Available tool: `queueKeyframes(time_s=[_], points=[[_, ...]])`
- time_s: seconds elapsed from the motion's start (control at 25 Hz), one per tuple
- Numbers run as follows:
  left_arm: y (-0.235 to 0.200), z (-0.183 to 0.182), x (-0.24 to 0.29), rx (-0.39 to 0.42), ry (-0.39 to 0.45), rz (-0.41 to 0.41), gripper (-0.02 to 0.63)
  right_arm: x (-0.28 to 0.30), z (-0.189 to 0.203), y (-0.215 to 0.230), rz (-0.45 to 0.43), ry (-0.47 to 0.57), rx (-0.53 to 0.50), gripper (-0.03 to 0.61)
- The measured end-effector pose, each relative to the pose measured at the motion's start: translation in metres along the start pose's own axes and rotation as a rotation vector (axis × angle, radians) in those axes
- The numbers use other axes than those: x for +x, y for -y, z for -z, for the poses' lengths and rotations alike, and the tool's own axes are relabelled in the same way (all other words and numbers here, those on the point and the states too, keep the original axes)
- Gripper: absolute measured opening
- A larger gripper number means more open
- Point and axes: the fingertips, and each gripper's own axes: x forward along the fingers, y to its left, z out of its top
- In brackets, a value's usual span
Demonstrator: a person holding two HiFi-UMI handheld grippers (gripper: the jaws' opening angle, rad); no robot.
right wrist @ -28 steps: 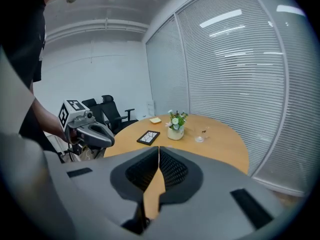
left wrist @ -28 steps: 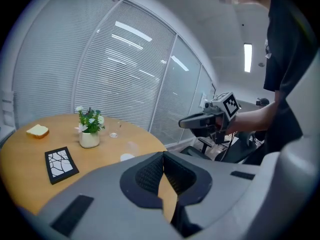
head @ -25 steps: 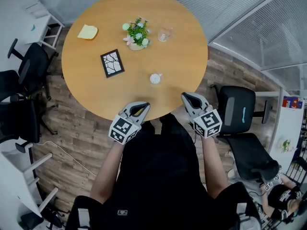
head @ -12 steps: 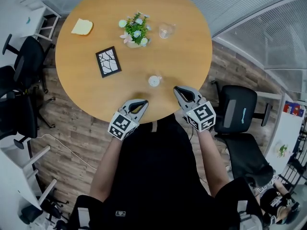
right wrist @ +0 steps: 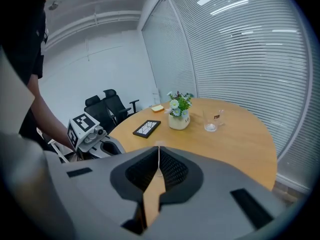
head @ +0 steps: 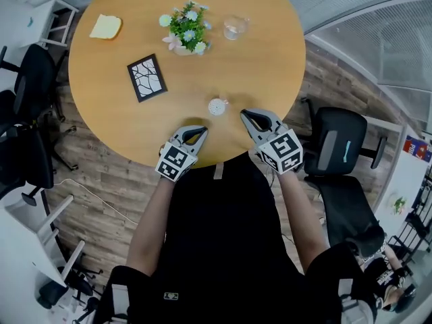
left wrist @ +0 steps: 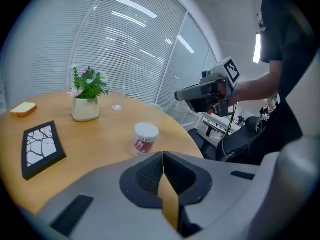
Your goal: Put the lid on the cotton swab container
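Observation:
The cotton swab container (head: 217, 106), a small round tub with a white top and a red label, stands upright near the front edge of the round wooden table (head: 263, 66); it shows in the left gripper view too (left wrist: 145, 139). A clear cup-like lid (head: 236, 27) sits at the far side, beside the flower pot (head: 185, 29). My left gripper (head: 196, 132) is shut and empty, just in front and left of the container. My right gripper (head: 246, 115) is shut and empty, close to the container's right. In the right gripper view the lid (right wrist: 212, 120) stands ahead, and the container is hidden behind the jaws.
A black picture frame (head: 146, 77) lies left of centre, and a yellow slice (head: 106, 26) lies at the far left. Office chairs stand at the left (head: 27, 106) and right (head: 337, 150) of the table. The person's body stands at the front edge.
Both grippers have come forward over the table's front edge. The right one has closed in on the container from the right. Both stayed shut.

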Motion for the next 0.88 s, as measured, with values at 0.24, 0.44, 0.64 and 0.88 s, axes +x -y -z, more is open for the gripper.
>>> queueKeyframes(time_s=[0.24,0.44,0.64,0.88], points=[[-0.007,0.007,0.027,0.025,-0.041,0.021,0.009,0.008,-0.003,0.006,-0.015,-0.008,0.005,0.006],[-0.034,0.012,0.046,-0.062,-0.045,-0.081,0.075,0.017,-0.005,0.015,-0.028,-0.014,0.008,0.006],[-0.039,0.012,0.058,0.003,-0.085,-0.084,0.206,0.022,-0.011,0.021,-0.036,-0.011,0.008,0.006],[-0.040,-0.009,0.073,0.087,-0.070,-0.057,0.277,0.024,-0.005,0.022,-0.041,-0.023,0.016,0.006]])
